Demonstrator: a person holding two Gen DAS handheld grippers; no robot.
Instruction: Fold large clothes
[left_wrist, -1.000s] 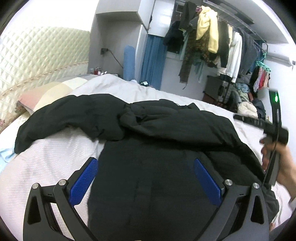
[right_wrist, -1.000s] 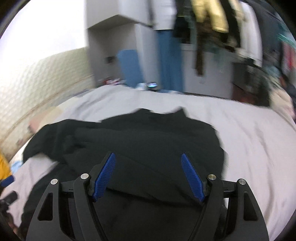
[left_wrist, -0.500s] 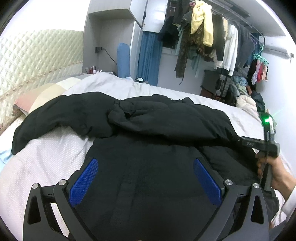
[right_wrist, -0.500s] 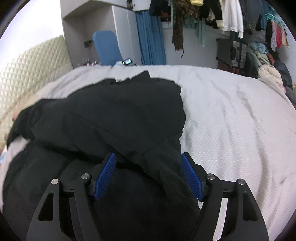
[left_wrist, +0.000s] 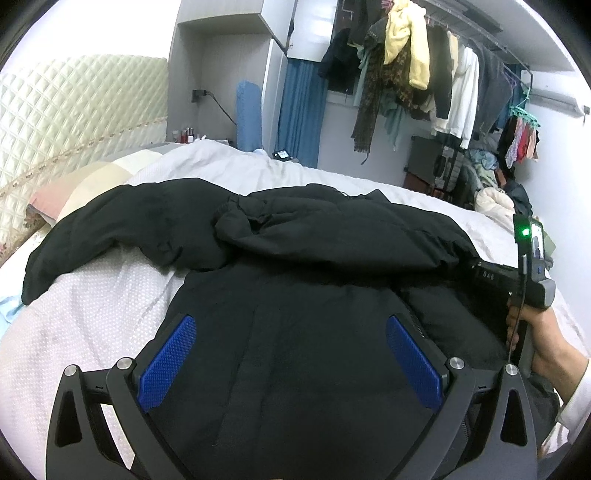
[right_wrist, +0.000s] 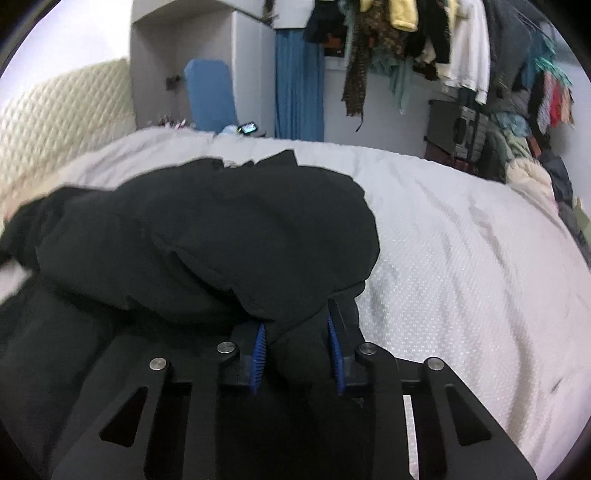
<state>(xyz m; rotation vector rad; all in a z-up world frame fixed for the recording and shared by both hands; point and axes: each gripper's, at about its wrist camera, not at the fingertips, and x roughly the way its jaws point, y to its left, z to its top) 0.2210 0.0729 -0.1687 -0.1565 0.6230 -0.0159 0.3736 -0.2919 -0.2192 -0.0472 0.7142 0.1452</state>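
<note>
Up close, the left gripper (left_wrist: 290, 360) hung over the big black jacket (left_wrist: 295, 295), its two blue bumpy fingers (left_wrist: 166, 362) spread wide with nothing between them. The right gripper (right_wrist: 297, 356) had just been closing, and its fingers (right_wrist: 258, 349) pinched a fold at the jacket's edge. A hand (left_wrist: 532, 339) held that gripper by its handle. The jacket was soft and puffy, and it lay in lumpy folds on the bed (right_wrist: 461, 258), with one sleeve (left_wrist: 110, 229) reaching toward the pillow (left_wrist: 74, 188). The bed cover was white with tiny dots. Farther back stood a padded, diamond-stitched headboard (left_wrist: 74, 118), a blue curtain (left_wrist: 301, 110), and many clothes on a rail (left_wrist: 424, 74).
</note>
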